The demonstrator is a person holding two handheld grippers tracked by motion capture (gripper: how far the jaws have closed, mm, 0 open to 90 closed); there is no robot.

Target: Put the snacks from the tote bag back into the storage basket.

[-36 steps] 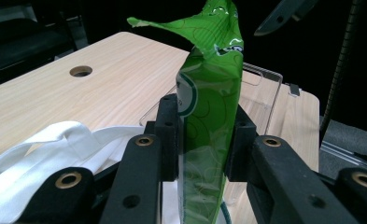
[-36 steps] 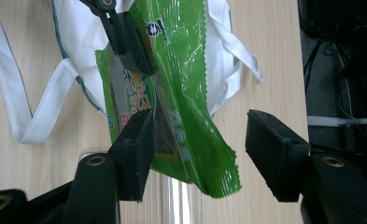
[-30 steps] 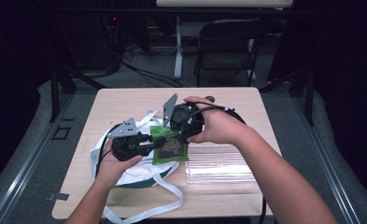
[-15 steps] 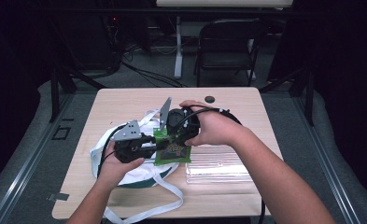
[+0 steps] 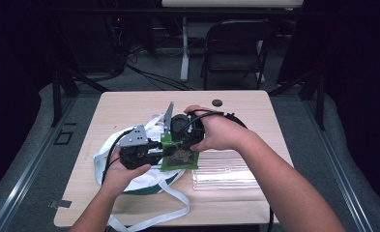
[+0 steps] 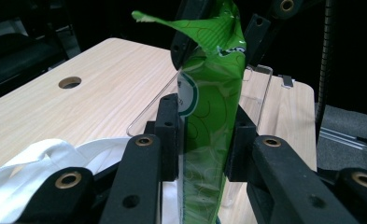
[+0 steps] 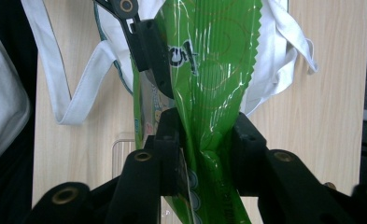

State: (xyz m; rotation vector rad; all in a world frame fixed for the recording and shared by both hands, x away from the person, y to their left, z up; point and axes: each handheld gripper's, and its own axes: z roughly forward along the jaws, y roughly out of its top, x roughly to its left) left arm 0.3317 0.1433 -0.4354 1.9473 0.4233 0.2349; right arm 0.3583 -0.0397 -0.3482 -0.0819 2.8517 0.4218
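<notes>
Pale wood of the desk (image 5: 129, 104) carries everything I work over: a white cloth bag (image 5: 144, 176) with long straps at the near left, a clear plastic tray (image 5: 226, 171) at the near right, and between them, lifted off the surface, the green snack packet (image 5: 180, 158). I have the left tongs (image 6: 202, 140) clamped narrow on the packet's body, and the right tongs (image 7: 204, 140) have just been closing onto the same packet, the foil now pinched and creased between their pads. The packet's long axis runs from one set of tongs to the other, left tongs coming in from the left, right tongs from the far side. Both hands sit equally close, so I judge the next pull works along that axis.
</notes>
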